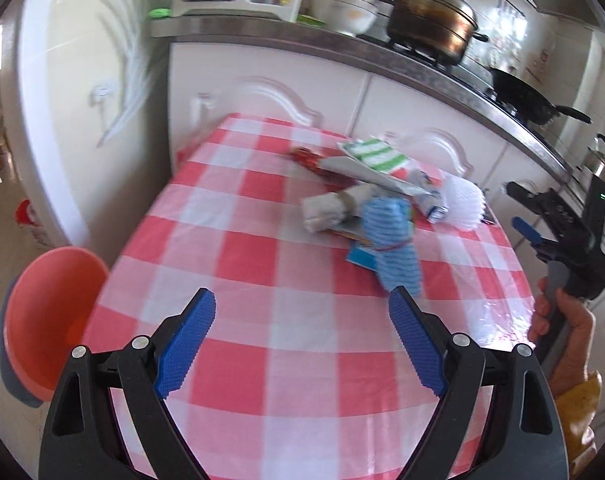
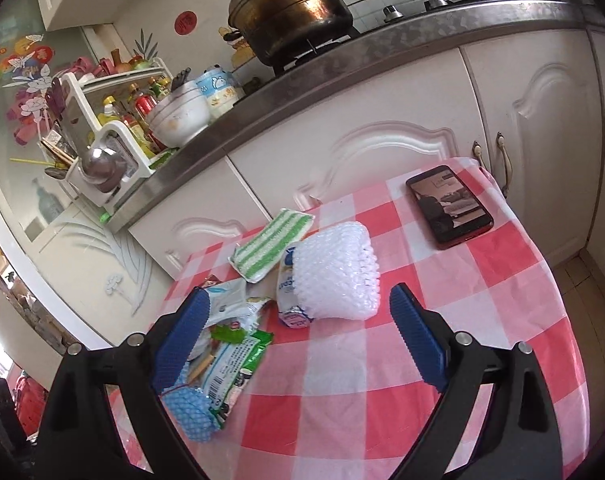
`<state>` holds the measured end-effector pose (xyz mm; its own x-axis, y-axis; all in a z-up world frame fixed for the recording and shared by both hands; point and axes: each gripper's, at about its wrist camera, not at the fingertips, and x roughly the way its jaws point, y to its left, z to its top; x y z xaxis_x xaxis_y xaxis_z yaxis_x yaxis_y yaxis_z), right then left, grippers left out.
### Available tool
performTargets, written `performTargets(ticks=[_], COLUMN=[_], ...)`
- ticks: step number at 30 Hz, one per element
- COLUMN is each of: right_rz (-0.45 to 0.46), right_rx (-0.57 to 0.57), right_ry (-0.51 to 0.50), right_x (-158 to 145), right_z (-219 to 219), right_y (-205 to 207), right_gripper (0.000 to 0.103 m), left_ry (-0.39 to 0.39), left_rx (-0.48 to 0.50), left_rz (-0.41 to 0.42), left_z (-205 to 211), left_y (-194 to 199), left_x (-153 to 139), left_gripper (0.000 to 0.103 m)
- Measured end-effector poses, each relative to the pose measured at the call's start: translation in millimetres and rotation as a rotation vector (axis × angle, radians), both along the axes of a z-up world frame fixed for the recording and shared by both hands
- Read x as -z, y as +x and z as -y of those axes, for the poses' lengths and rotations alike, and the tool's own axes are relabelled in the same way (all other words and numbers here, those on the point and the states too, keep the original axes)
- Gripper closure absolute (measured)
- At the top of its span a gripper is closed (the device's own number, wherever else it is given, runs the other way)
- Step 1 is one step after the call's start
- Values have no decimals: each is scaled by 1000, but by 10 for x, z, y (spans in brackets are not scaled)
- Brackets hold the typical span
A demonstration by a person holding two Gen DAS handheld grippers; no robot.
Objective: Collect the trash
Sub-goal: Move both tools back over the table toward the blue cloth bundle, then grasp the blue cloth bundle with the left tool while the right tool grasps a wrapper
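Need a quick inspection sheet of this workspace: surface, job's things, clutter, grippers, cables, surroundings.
Surface: table under red-white checked cloth.
Job's things: white foam net, milk carton, green wrapper, blue mesh sleeve, all loose in one pile; orange bin beside the table's edge.
Clutter: phone and green-striped sponge on the cloth.
Grippers: left gripper open, empty; right gripper open, empty, facing the pile.
Cables: nothing seen.
Surroundings: counter with pot, wok, bowls.

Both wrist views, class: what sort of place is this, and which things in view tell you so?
Most likely a home kitchen: a large metal pot sits on a gas stove on a steel counter, with a rack of sauce bottles beside it and a checked tablecloth nearby.
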<state>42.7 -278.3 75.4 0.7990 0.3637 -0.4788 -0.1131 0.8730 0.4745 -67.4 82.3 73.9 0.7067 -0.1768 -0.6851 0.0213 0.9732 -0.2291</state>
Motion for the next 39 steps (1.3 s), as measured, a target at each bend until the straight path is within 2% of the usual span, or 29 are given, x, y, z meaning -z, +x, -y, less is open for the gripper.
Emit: performTargets(ticks=[2,6,13,20,24,28,30,35,39], right_rz=[-20,-80,-106,-67,-49,-27,-33,-97,-113], right_rx=[14,31,5,-37,-71,-113,-154,-266,-299], right_ry=[-24,2,15,-48,-41,-3,22,157,103], right_x=[72,221,322,261,237,179,174,283,306], right_z=[36,158,142,-137,-277,-387,-464,-621,-793], right_y=[51,181,319,298,274,237,241,289,272], right_gripper=[11,11,11,11,13,23,31,59,61], left_ry=[-14,-38,-77,-95,-103,-131,-137,-163,-182], left_rx=[38,81,99,94,86,78,80,86,93], left_rz=[-10,-32,-42,-41,-42,-53,-51,-56,-46], left_z=[152,399,634,749,753,724,711,650,596], left_y=[72,226,507,737,821,879,881,902,899], left_x=[26,107,220,304,344,387,398,428,427], left_gripper=[15,15,15,17,25,40,43,58,66])
